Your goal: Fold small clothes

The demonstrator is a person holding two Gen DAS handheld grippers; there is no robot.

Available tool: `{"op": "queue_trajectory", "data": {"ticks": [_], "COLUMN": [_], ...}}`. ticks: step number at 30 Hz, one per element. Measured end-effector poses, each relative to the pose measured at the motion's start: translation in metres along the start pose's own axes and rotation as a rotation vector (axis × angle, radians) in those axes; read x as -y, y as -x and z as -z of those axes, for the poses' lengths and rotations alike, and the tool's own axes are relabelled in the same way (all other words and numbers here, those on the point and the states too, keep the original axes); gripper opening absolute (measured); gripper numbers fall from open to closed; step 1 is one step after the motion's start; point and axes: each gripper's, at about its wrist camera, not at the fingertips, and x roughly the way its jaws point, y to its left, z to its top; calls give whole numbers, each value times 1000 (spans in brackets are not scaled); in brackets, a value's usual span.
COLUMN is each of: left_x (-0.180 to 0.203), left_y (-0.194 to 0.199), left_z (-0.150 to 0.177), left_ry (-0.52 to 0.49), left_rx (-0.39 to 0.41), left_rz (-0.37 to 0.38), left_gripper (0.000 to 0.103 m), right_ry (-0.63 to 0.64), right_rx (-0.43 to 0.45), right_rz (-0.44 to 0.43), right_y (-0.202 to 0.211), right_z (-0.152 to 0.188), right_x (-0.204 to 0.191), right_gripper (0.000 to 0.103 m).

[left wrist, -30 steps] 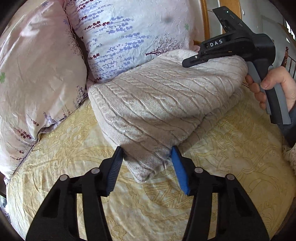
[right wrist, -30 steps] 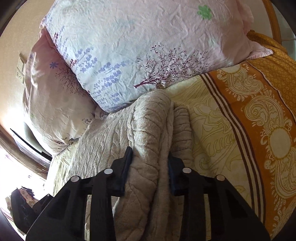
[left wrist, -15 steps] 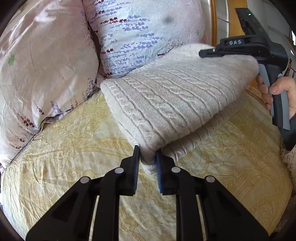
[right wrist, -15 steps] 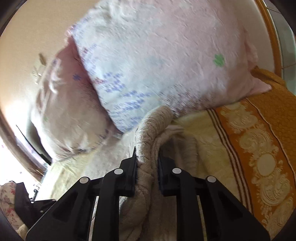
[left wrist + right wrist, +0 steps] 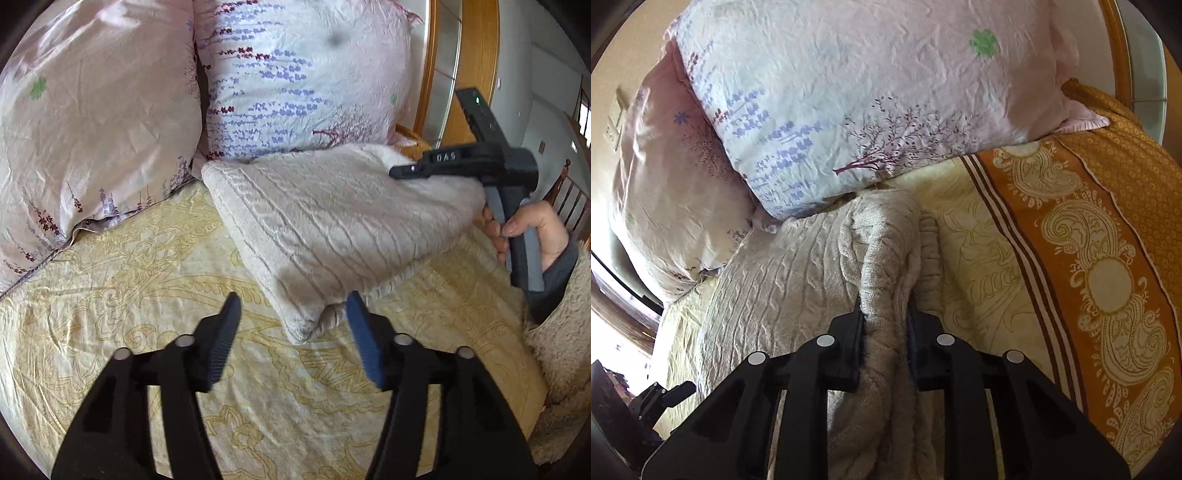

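Folding is finishing: your left tongs (image 5: 293,325) are opening off the sweater (image 5: 332,229) corner on the bed (image 5: 147,295), right tongs (image 5: 884,317) pinching its far fold; releasing comes next.

Left hand-held gripper (image 5: 291,314), pinched on the sweater (image 5: 332,229) corner half a second ago, is opening; corner lies free between its jaws. Right hand-held gripper (image 5: 884,314) loosens slightly around its fold.
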Motion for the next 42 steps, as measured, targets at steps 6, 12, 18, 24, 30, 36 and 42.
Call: {"op": "queue_trajectory", "data": {"ticks": [6,12,18,24,30,36,42], "left_x": [-24,4,28,43,42,43,47], "left_y": [1,-25,-65,-90,-95,-100,-102], "left_z": [-32,-74,-91,-79,-78,-77,-76], "left_ry": [169,111,98,33,42,32,15], "left_rx": [40,89,39,-42,-64,-74,-70], "left_rz": [16,-40,-42,-105,-93,-108,-129], "left_gripper": [83,83,83,86,90,92,94], "right_ry": [-57,114,135,203,216,214,169], "right_rx": [212,154,88,-14,-33,-41,-46], "right_rz": [-85,-160,-115,9,23,24,-10], "right_y": [42,27,14,-6,-9,-9,-9], "right_z": [-9,-4,0,9,10,10,9], "right_x": [14,-25,-27,-31,-31,-31,-25], "right_gripper": [44,44,44,44,45,45,46]}}
